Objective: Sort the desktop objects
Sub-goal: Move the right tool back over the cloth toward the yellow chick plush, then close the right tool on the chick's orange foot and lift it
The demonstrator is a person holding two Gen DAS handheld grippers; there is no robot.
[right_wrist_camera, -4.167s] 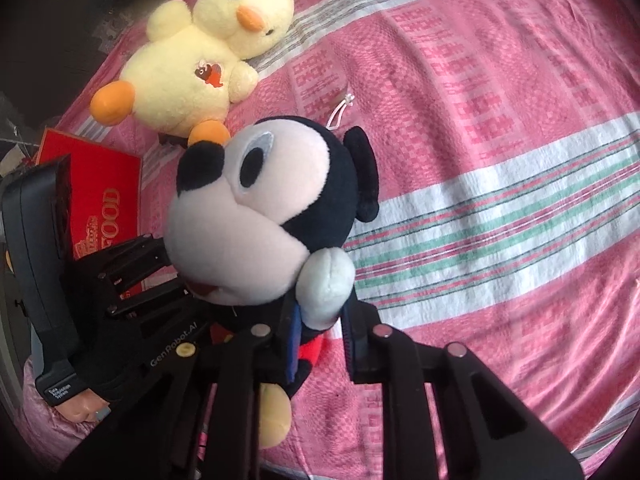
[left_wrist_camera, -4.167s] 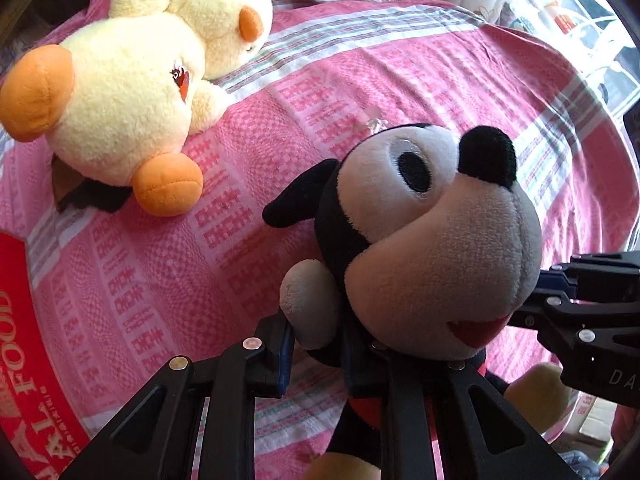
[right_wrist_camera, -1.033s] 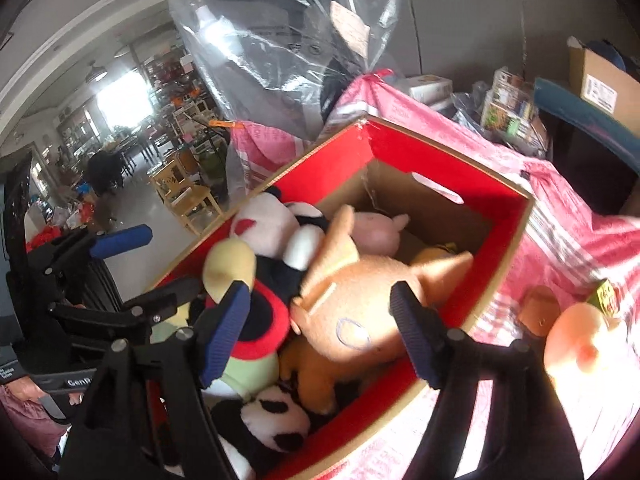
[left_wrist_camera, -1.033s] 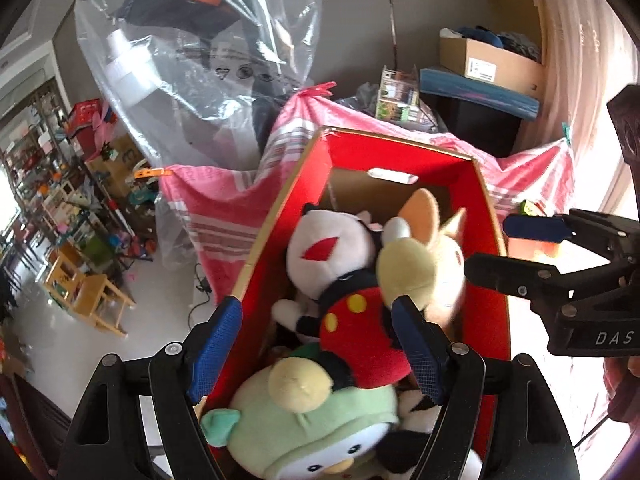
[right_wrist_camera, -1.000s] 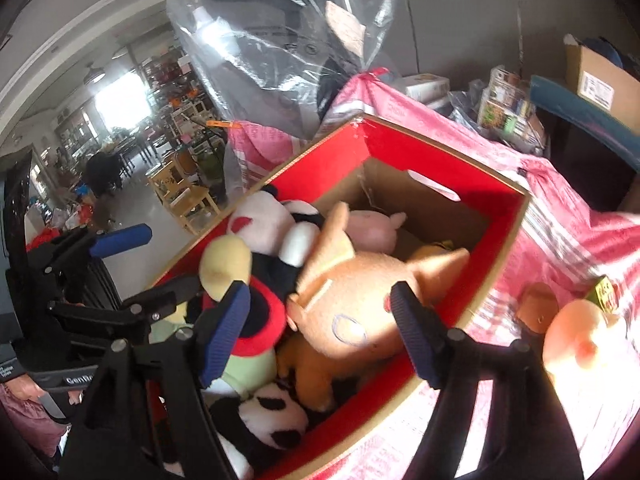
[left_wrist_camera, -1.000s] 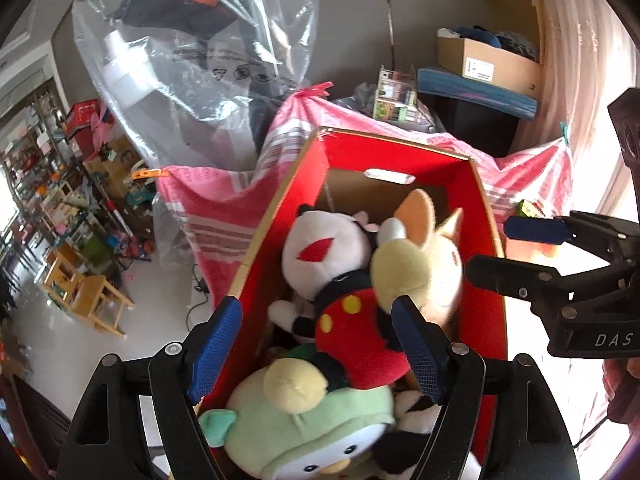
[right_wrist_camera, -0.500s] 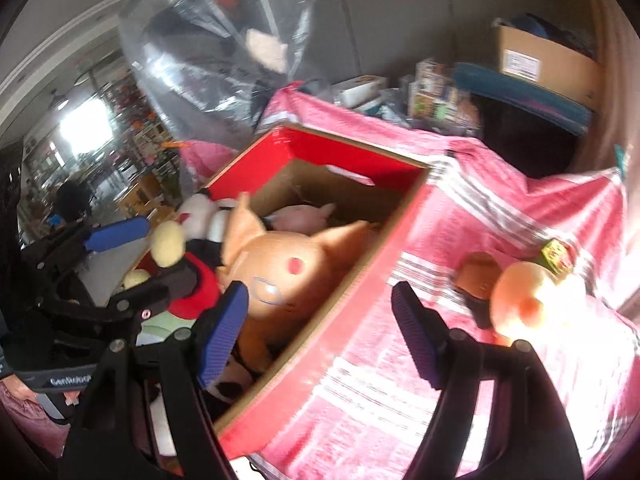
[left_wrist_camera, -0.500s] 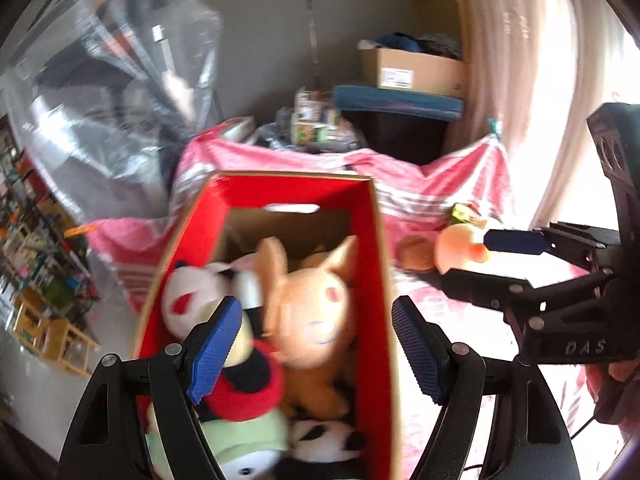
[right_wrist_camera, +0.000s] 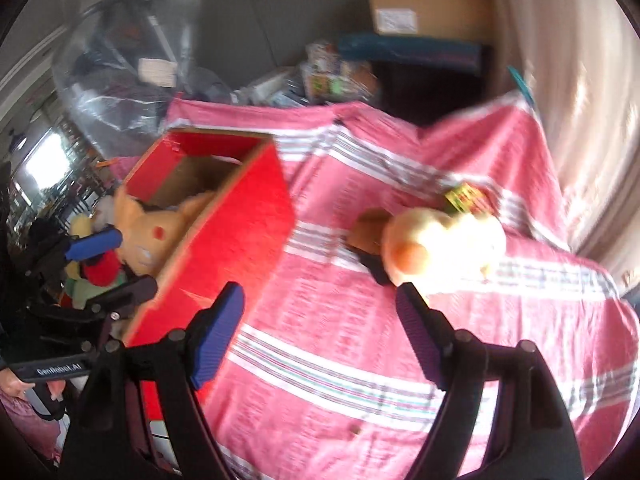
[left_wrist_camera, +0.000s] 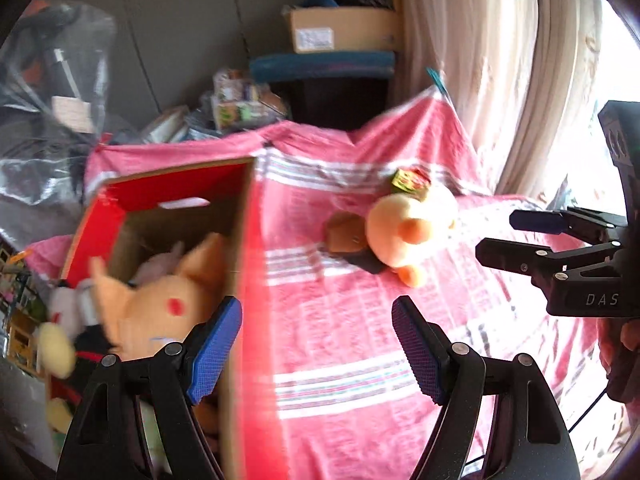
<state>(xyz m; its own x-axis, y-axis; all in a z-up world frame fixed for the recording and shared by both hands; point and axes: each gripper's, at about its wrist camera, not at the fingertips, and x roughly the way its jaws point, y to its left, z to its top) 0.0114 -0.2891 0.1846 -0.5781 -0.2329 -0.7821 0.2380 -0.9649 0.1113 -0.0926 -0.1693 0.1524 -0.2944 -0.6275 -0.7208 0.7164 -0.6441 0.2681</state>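
Both views swung right from red cardboard box [left_wrist_camera: 256, 264] of plush toys toward yellow plush duck [left_wrist_camera: 412, 220], lying on pink striped cloth [left_wrist_camera: 352, 340]. Left gripper [left_wrist_camera: 316, 344] and right gripper [right_wrist_camera: 320, 332] fingers held apart, nothing gripped.

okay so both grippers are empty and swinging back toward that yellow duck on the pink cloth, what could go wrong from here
The yellow duck partly covers a brown toy and sits against a small green packet, so a grab could catch or drag those too. The red box looks piled high with an orange plush at the top, so another toy may tumble out. Both views are blurred by motion, so aim could be off.
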